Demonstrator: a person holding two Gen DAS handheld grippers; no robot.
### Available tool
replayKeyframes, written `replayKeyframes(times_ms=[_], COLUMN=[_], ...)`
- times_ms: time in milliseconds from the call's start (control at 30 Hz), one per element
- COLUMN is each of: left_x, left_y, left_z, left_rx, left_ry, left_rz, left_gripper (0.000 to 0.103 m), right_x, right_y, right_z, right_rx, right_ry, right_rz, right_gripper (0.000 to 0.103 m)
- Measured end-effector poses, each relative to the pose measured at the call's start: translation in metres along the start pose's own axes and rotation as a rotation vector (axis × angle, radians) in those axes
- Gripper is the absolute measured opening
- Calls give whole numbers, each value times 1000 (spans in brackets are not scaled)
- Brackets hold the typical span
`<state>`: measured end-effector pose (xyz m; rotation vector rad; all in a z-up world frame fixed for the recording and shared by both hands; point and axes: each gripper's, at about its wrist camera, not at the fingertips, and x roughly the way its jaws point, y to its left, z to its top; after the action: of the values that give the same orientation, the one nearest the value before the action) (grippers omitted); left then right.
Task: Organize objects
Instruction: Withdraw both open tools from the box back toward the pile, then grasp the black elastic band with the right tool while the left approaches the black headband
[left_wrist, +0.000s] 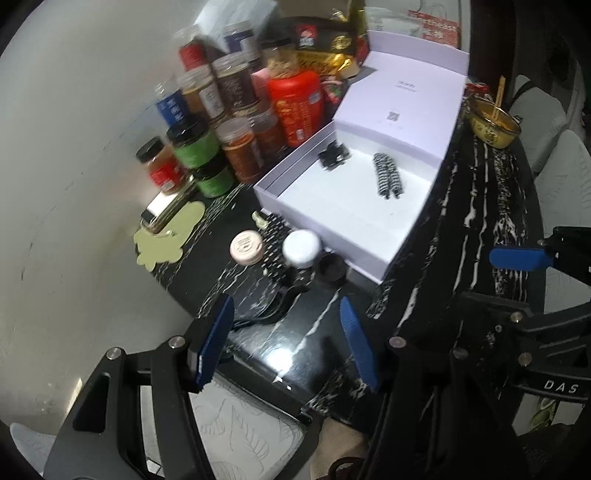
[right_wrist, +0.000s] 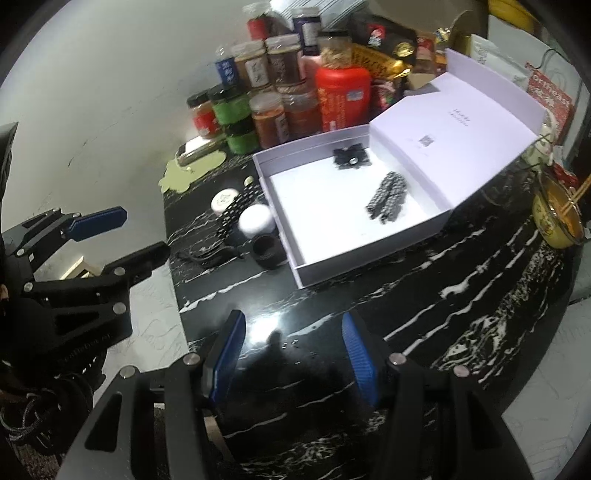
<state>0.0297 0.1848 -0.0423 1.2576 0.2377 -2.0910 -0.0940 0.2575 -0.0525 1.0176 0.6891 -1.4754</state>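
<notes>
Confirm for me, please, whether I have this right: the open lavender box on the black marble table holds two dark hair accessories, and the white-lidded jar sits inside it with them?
Not quite. The white-lidded jar stands on the table outside the box, beside its near-left wall, as the right wrist view shows. The two dark hair accessories are indeed inside.

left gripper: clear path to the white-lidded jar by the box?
Probably yes. The left gripper is open and empty, the jar sits ahead of its fingers beside the box, with only a black cord lying between.

Our left gripper (left_wrist: 286, 339) hangs with fingers apart above the bench (left_wrist: 461, 229); ahead we see the open white box (left_wrist: 354, 221) holding two hair clips.
</notes>
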Motion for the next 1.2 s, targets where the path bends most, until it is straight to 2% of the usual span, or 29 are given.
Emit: replayKeyframes(times_ms=[267, 500, 700, 900, 1033, 1100, 1200], left_x=[21, 44, 68, 96, 106, 114, 125], left_y=[37, 64, 77, 81, 82, 84, 88], left_z=[-18, -35, -46, -46, -42, -39, -33], left_rx=[-45, -90, -93, -83, -54, -47, -47], left_ry=[44, 63, 103, 143, 133, 146, 157], left_rz=[-17, -73, -108, -144, -153, -159, -175], left_gripper=[58, 58, 58, 58, 58, 58, 58], right_x=[29, 57, 83, 102, 114, 122, 133], right_y=[34, 56, 68, 71, 69, 68, 64], right_z=[11, 16, 22, 24, 30, 35, 42], right_rx=[-9, -10, -20, -16, -6, -5, 11], right_ry=[31, 70, 93, 78, 50, 53, 58], right_rz=[29, 41, 46, 41, 27, 19, 21], right_gripper=[55, 55, 55, 55, 49, 41, 38])
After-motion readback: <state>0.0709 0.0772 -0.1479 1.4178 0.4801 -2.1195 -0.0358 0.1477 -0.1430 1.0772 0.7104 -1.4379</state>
